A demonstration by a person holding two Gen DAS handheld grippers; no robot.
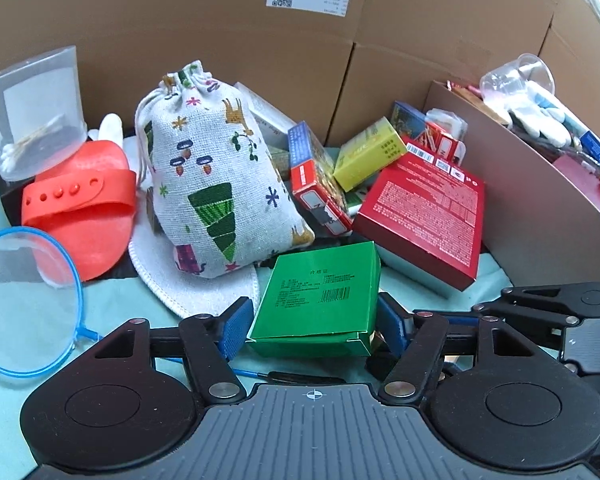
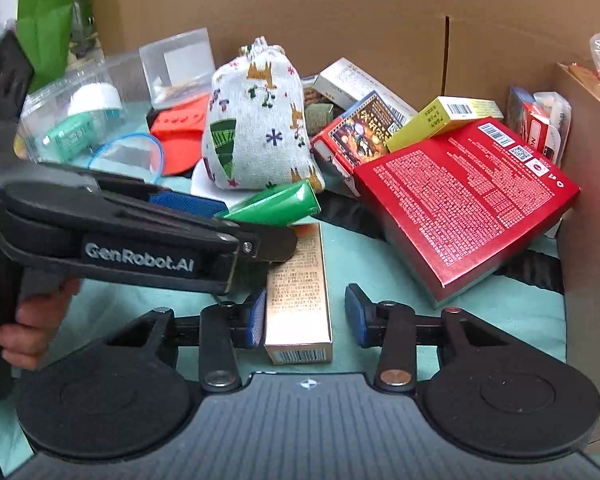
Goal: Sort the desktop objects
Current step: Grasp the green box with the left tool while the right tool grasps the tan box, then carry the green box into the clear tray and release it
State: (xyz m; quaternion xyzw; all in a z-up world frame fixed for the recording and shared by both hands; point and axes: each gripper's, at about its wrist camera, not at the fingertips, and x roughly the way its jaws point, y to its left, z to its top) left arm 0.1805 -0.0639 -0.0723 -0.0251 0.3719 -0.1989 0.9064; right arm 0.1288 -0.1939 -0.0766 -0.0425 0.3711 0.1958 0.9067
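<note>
Squarely, left gripper (image 1: 312, 326) jaws clamp glossy green carton (image 1: 320, 292) — right gripper (image 2: 306, 316) jaws apart.

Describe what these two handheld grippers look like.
Both are matte black, with round pivot discs, silver rivets and blue textured pads. A ribbed grey housing carries a crosshair mark. The left gripper reads "GenRobot.AI" in white; a bare hand grips its handle.

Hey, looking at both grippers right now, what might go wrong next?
1. The left gripper holds the flat green cardboard box near one end, so it may sag or slip.
2. The right gripper straddles the slim gold carton off-centre; closing could skew it.
3. The two grippers are close together and may collide.
</note>
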